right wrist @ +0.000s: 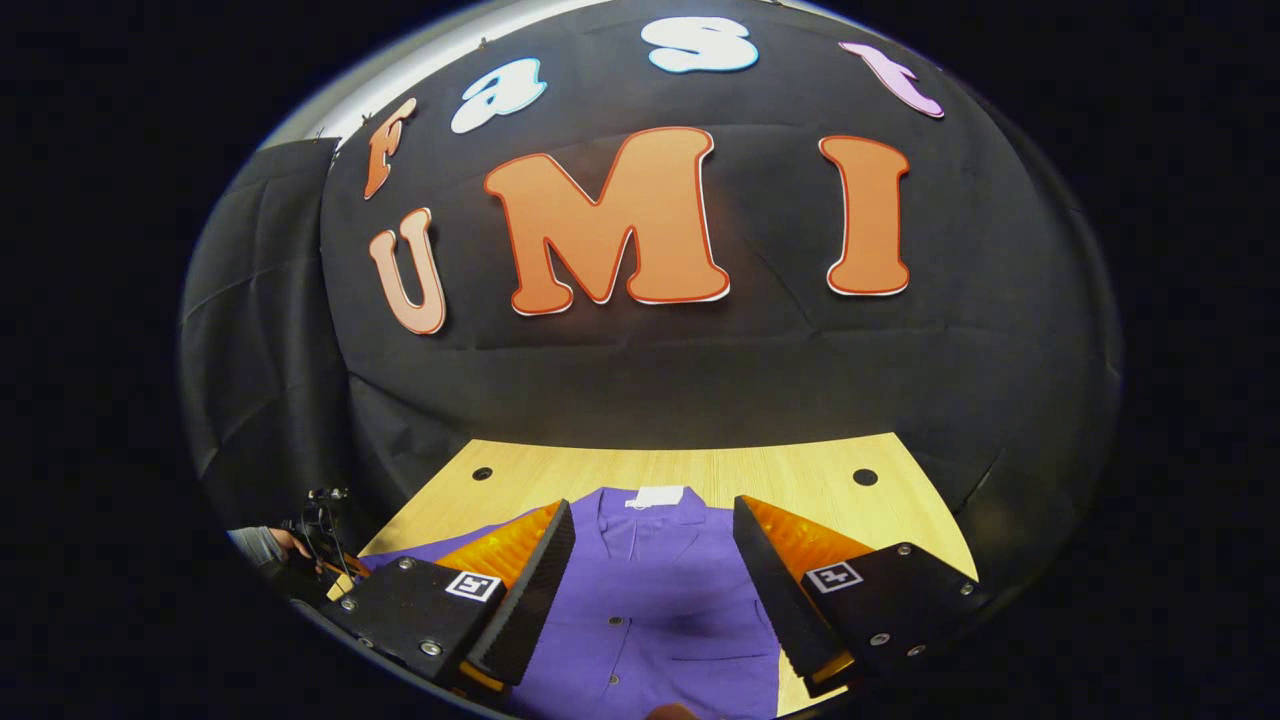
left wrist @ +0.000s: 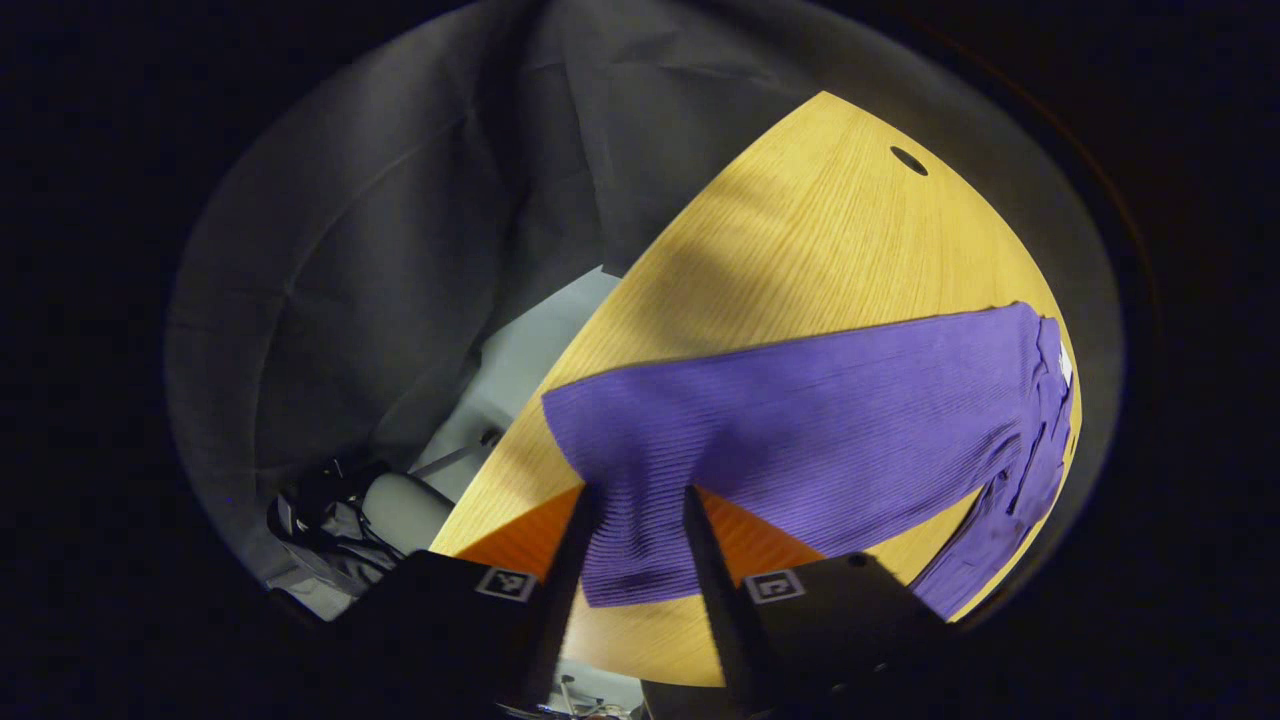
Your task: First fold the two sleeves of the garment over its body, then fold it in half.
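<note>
The booth wall (right wrist: 640, 370) of black cloth hangs behind the table (right wrist: 700, 465), close to its far edge; in the left gripper view grey drapes (left wrist: 400, 250) fall past the table's side edge down to a pale floor (left wrist: 520, 350), where dark gear and a grey cylinder (left wrist: 400, 505) lie.

The table is light wood, with round holes near its far corners (right wrist: 865, 477). Bare wood lies open between the garment and the far edge, and in the left gripper view a wide bare stretch (left wrist: 800, 250) runs beyond the sleeve up to another hole (left wrist: 908, 160).

The garment (right wrist: 650, 590), a purple ribbed shirt with buttons down the front, lies flat on the table, collar toward the wall. A white label (right wrist: 660, 495) sits at the collar; nothing on it can be read. One sleeve (left wrist: 800, 430) stretches out across the wood, its cuff end near the table's side edge.

The left gripper (left wrist: 635, 500) has its jaws closed on the sleeve's cuff end, cloth pinched between them. The right gripper (right wrist: 655, 520) hovers above the shirt front, jaws wide apart and holding nothing. Each gripper body carries a small square marker (right wrist: 833, 577), a pattern and no words
</note>
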Tool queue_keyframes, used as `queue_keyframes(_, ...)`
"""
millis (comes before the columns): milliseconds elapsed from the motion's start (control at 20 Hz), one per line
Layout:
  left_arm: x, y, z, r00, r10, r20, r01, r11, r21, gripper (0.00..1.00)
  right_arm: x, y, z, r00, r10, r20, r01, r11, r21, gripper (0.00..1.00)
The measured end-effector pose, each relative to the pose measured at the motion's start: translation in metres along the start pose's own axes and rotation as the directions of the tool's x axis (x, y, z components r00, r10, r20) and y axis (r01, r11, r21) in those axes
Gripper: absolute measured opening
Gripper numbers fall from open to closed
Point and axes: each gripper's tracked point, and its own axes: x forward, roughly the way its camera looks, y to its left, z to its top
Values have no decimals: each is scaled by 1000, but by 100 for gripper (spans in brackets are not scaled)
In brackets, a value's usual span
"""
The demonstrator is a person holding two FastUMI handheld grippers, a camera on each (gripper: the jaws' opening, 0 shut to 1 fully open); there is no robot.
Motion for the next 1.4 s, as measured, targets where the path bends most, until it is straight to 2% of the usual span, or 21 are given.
queue_keyframes(50, -2, -6, 0, 1000, -7, -2, 7, 1000, 1, 52, 0, -2, -1, 1000, -4, -2, 4, 1000, -7, 95)
queue_keyframes(100, -2, -12, 0, 1000, -15, -3, 15, 1000, -1, 33, 1, -6, -2, 1000, -11, -1, 11, 1000, -13, 95)
queue_keyframes(200, -2, -16, 1, 1000, -15, -3, 15, 1000, -6, 14, -2, -6, -1, 1000, -9, 2, 9, 1000, -11, 95)
queue_keyframes(250, -4, -16, -3, 1000, -19, -8, 19, 1000, -13, 14, -2, -8, -1, 1000, -8, 4, 8, 1000, -8, 95)
queue_keyframes(300, -4, -18, -5, 1000, -27, -6, 27, 1000, -13, 8, -3, -10, -2, 1000, -8, 4, 8, 1000, -7, 95)
queue_keyframes(400, -12, -25, -1, 999, -40, 27, 40, 999, 0, 8, -5, -17, -2, 1000, -18, 5, 18, 1000, -5, 95)
queue_keyframes(550, -45, -52, 7, 994, -67, 89, 60, 995, 83, 9, -8, -23, 2, 1000, -20, 16, 20, 1000, 9, 95)
queue_keyframes(900, -94, -135, 13, 974, -156, 162, 113, 962, 249, 8, -19, -42, 2, 998, -39, 42, 39, 999, 7, 95)
queue_keyframes(1200, -157, -212, 34, 950, -229, 211, 133, 911, 389, 9, -35, -62, 0, 996, -56, 64, 54, 998, 31, 95)
queue_keyframes(1400, -188, -268, 35, 936, -278, 217, 143, 861, 488, 9, -46, -79, -10, 995, -84, 61, 81, 995, 49, 95)
